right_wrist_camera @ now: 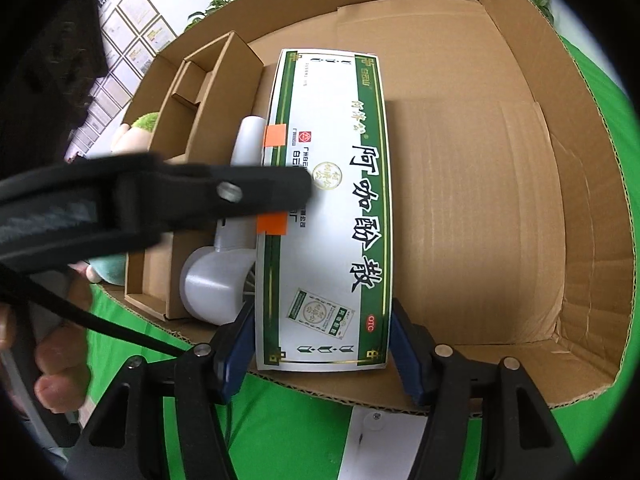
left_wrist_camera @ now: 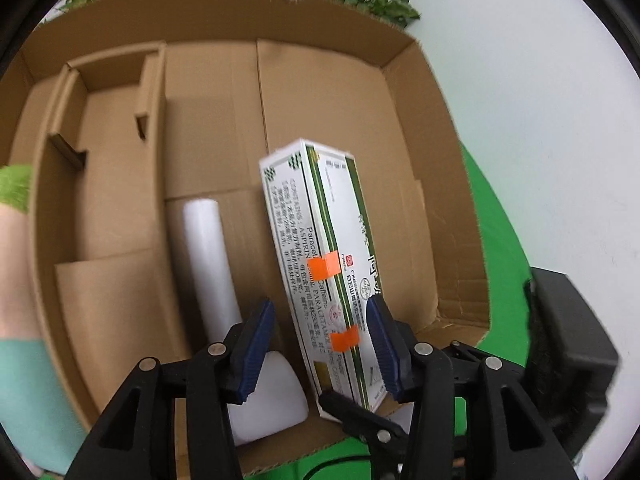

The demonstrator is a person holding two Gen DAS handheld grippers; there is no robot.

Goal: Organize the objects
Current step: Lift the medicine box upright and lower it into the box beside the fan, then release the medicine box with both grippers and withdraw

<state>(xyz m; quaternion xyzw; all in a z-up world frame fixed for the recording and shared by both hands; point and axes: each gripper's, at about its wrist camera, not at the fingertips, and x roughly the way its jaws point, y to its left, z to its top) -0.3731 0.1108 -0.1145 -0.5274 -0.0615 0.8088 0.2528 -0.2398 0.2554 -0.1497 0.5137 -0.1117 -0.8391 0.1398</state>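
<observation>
A white and green medicine box [left_wrist_camera: 320, 248] with orange tape tabs lies lengthwise inside a big cardboard carton [left_wrist_camera: 404, 64], near its front wall. My left gripper [left_wrist_camera: 320, 312] straddles the box's near end; its right pad is against the box and its left pad stands off, so it is open. My right gripper [right_wrist_camera: 323, 316] also brackets the medicine box [right_wrist_camera: 332, 200], with thin gaps at both pads, open. A left-gripper finger [right_wrist_camera: 224, 192] crosses in from the left, its tip over the box. A white long-necked bottle [left_wrist_camera: 208, 256] lies just left of the box.
A cardboard divider insert [left_wrist_camera: 116, 128] fills the carton's [right_wrist_camera: 520, 160] left part. The carton sits on green cloth [right_wrist_camera: 280, 420]. A green and teal plush toy [left_wrist_camera: 16, 360] lies outside the left wall, and a black case [left_wrist_camera: 568, 340] is at the right. A hand [right_wrist_camera: 52, 380] shows at lower left.
</observation>
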